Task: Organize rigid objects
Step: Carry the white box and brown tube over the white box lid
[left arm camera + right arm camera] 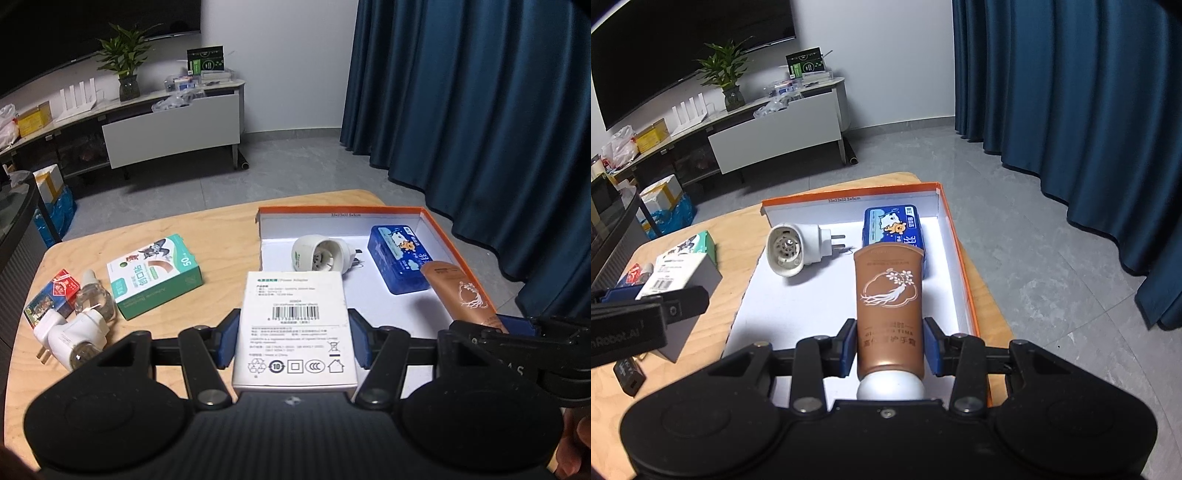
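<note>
My left gripper [294,332] is shut on a white power adapter box [295,325], label side up, held over the wooden table [221,229] just left of an orange-rimmed cardboard tray [340,209]. My right gripper [890,332] is shut on a brown hand cream tube [888,295], white cap toward the camera, held over the tray [849,194]. Inside the tray lie a white plug-in device [792,249] and a blue tin [894,225]. The tube's far end nearly reaches the tin. In the left wrist view the tube [458,291] shows at the right.
On the table left of the tray lie a green plaster box [155,275], a small red box [51,299], a glass bottle [92,299] and white plug-in units [70,336]. A small black item [628,376] lies near the front edge. Blue curtains hang at the right.
</note>
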Demonstrator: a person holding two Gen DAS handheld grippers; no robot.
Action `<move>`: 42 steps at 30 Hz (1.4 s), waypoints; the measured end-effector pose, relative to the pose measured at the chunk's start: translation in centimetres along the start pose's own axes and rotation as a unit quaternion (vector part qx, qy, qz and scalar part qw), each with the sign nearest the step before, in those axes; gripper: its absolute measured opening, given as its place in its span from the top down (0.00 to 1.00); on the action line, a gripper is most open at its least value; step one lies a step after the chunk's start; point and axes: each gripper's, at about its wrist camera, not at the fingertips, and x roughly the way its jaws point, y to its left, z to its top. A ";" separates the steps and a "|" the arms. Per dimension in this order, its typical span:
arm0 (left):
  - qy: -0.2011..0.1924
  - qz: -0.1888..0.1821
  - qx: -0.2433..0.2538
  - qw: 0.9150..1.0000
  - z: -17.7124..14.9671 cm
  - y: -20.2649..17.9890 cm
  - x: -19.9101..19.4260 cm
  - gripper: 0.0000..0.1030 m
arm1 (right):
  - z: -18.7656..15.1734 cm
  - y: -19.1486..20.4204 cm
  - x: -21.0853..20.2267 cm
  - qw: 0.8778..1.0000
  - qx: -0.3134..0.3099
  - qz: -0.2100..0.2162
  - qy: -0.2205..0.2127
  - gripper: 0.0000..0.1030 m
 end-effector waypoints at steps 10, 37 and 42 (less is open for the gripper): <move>0.003 0.000 -0.003 1.000 0.0 0.0 0.1 0.42 | 0.1 0.1 0.0 1.000 -0.001 0.001 -0.003 0.56; 0.005 -0.004 -0.009 1.000 -0.2 -0.1 0.3 0.42 | 0.2 0.2 0.1 1.000 -0.002 -0.001 0.000 0.56; 0.006 -0.005 -0.010 1.000 -0.3 -0.1 0.4 0.42 | 0.2 0.2 0.1 1.000 -0.002 -0.001 0.000 0.56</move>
